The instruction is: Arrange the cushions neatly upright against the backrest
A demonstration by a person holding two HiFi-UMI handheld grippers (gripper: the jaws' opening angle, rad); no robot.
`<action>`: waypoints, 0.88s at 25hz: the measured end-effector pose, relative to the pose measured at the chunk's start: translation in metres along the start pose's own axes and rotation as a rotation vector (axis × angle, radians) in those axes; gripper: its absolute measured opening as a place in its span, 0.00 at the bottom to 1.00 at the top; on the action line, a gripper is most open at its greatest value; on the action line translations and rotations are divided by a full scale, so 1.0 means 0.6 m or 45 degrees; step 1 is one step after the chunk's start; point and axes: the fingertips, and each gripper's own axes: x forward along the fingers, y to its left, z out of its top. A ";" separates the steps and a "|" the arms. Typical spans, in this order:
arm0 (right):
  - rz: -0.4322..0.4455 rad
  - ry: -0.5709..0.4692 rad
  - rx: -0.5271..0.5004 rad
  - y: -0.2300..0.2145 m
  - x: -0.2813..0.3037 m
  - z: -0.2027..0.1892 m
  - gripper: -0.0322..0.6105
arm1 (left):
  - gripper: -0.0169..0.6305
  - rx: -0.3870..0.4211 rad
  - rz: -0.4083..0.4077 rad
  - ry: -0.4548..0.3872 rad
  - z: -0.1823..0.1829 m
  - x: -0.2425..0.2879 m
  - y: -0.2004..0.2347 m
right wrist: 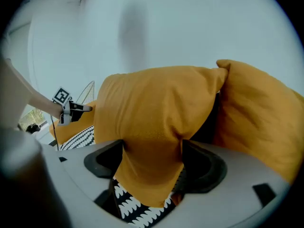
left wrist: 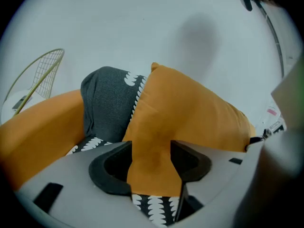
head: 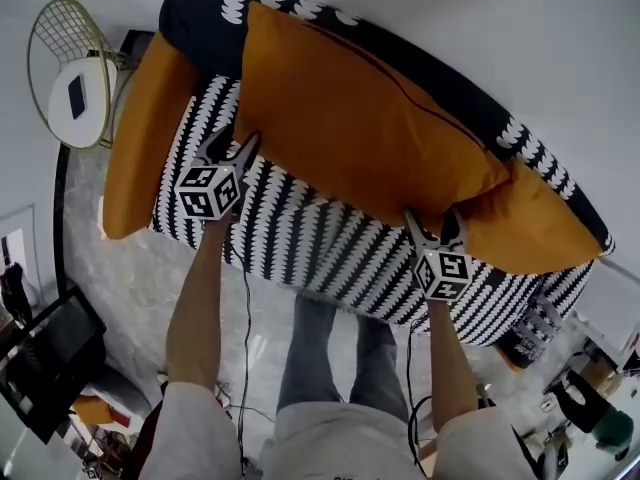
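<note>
Item: orange cushion (head: 370, 118), upright against sofa (head: 330, 243) backrest (head: 195, 13), mid-sofa. Your left claw (head: 238, 140) and right claw (head: 435, 218): jaws apart at the sofa's seat front, cushion's lower edge between each.

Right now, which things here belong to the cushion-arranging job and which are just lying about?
Job: large middle orange cushion, left orange cushion, right orange cushion, sofa backrest, left gripper, right gripper.
Lying about: gold wire side table, dark phone-like item on it.
</note>
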 end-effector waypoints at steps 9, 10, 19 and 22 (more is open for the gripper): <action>0.057 -0.088 -0.014 0.018 -0.076 0.060 0.62 | 0.41 0.024 -0.018 -0.102 0.022 -0.099 -0.100; 0.071 -0.094 -0.020 0.022 -0.084 0.065 0.59 | 0.41 0.026 -0.024 -0.115 0.025 -0.110 -0.113; 0.121 -0.193 -0.037 0.050 -0.171 0.123 0.11 | 0.08 0.103 -0.119 -0.198 0.074 -0.202 -0.239; 0.160 -0.229 -0.052 0.047 -0.204 0.144 0.10 | 0.07 0.130 -0.154 -0.229 0.094 -0.226 -0.293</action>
